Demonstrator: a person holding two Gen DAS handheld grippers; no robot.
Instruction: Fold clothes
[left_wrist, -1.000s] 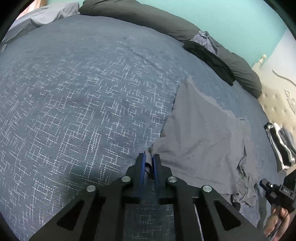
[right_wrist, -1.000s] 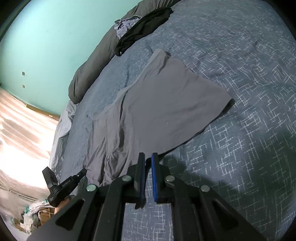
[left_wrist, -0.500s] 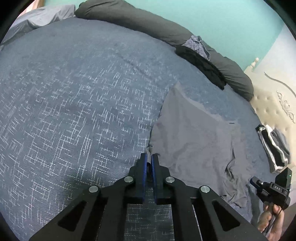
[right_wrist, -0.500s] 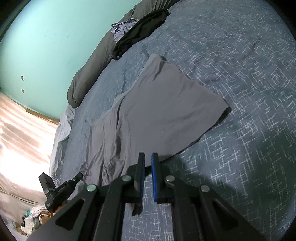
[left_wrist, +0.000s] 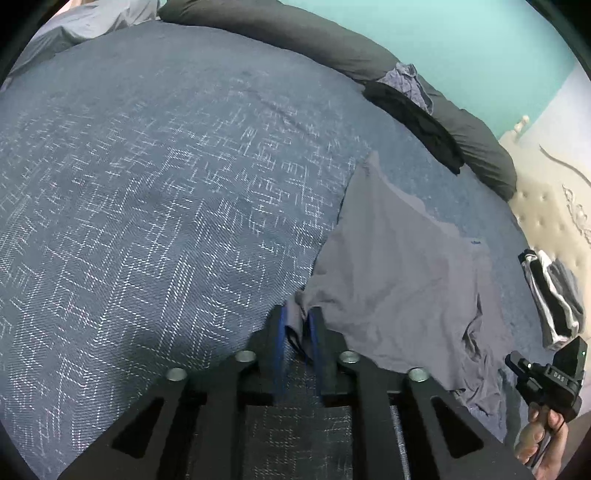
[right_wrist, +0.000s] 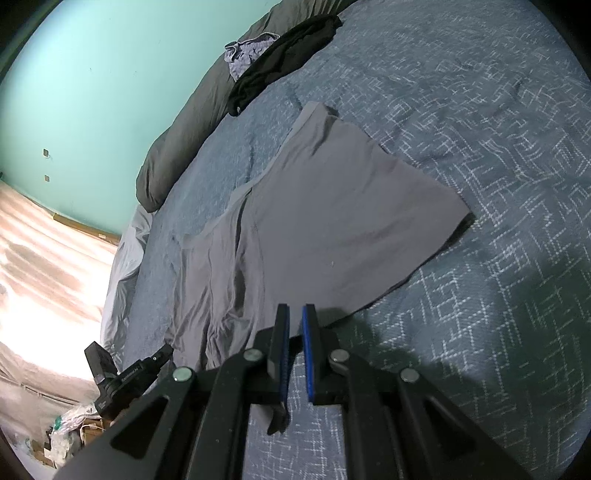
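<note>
Now you are letting go: your left gripper (left_wrist: 297, 325), jaws just parting, is loosening the grey cotton garment's (left_wrist: 402, 280) corner on the blue patterned bed cover (left_wrist: 166, 221), while your right gripper (right_wrist: 294, 332), jaws nearly closed and empty, is waiting for the next fold's edge.

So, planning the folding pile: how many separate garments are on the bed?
4: grey shorts spread mid-bed, black garment and crumpled blue-grey one by the pillows, striped black-and-white one at the edge. More may be hidden.

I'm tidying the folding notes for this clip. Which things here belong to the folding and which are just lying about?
In the job: grey garment; left tool, its jaws just opening, cloth corner between them; right tool.

Lying about: black garment; striped clothes; dark bolster.
</note>
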